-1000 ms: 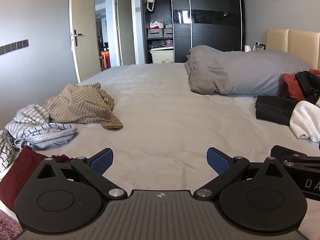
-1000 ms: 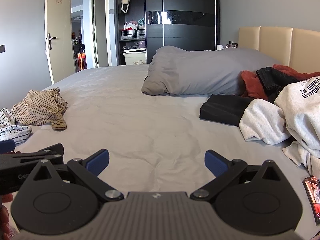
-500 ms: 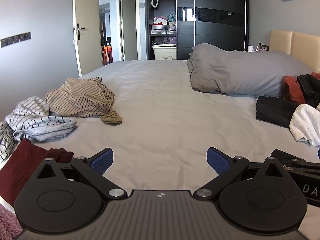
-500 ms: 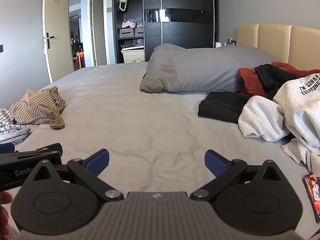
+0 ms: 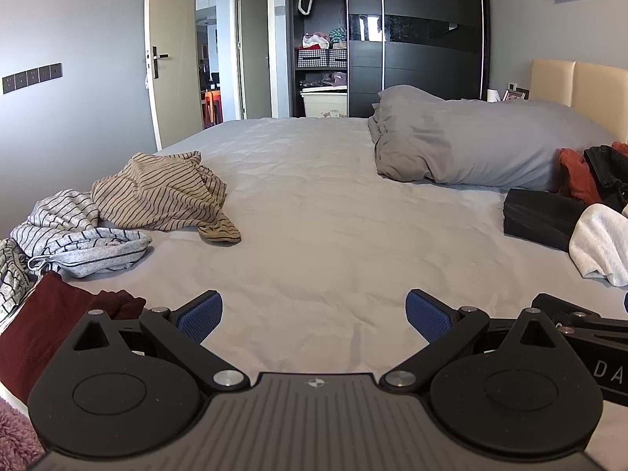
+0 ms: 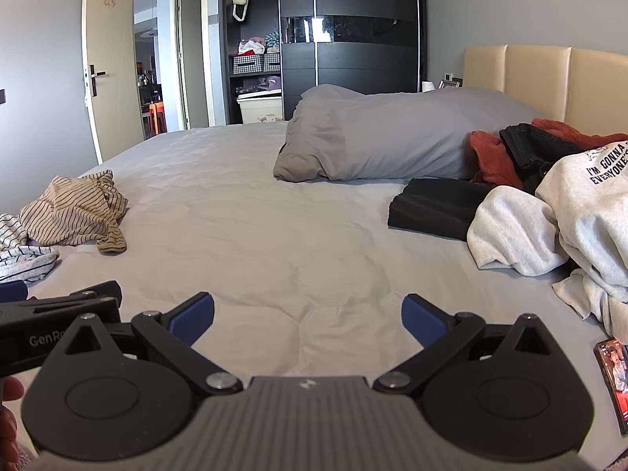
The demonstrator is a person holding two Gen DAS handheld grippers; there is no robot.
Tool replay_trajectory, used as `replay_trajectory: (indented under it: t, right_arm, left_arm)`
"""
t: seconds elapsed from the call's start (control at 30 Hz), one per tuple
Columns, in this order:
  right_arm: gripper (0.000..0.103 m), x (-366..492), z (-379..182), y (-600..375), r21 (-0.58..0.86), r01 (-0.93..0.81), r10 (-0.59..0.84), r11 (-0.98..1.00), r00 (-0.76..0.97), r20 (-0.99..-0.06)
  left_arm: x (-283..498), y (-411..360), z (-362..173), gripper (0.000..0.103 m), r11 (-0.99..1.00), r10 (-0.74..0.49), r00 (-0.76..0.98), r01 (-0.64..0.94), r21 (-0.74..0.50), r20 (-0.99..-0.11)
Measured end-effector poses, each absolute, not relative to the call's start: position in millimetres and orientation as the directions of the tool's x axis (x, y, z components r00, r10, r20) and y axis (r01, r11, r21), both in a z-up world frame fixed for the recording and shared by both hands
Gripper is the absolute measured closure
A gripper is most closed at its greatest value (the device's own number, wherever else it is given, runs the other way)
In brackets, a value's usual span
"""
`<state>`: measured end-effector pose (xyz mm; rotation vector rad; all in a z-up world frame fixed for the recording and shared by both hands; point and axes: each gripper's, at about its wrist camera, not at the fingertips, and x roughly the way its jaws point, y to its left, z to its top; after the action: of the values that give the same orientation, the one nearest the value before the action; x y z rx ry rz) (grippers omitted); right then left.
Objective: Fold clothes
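Two grippers, both mine, hover low over the bed [image 5: 333,235] with jaws spread wide and empty: the left gripper [image 5: 314,314] and the right gripper [image 6: 308,316]. Taking the grey pillow [image 5: 471,145] as landmark, the tan striped top [image 5: 157,192] lies crumpled well left of it (no clear long axis), nearer my left side. I count two striped garments there, one maroon garment [image 5: 43,325], and a white sweatshirt [image 6: 549,227] right of the pillow.

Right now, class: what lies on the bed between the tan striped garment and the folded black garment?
Nothing: only bare grey sheet lies between the tan striped garment and the folded black garment. The right wrist view shows it best.
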<state>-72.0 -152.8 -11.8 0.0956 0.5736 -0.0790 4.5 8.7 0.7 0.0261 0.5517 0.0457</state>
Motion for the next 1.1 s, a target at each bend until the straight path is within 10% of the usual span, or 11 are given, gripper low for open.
replay_trajectory:
  t: [1.1]
  right_arm:
    - [0.000,-68.7,-13.6,-153.7,0.077,0.098,-0.039,0.992,0.833,-0.552]
  left_arm:
    - [1.2,6.1,-0.2,0.001,0.998,0.062,0.850,-0.044,0.046,-0.524]
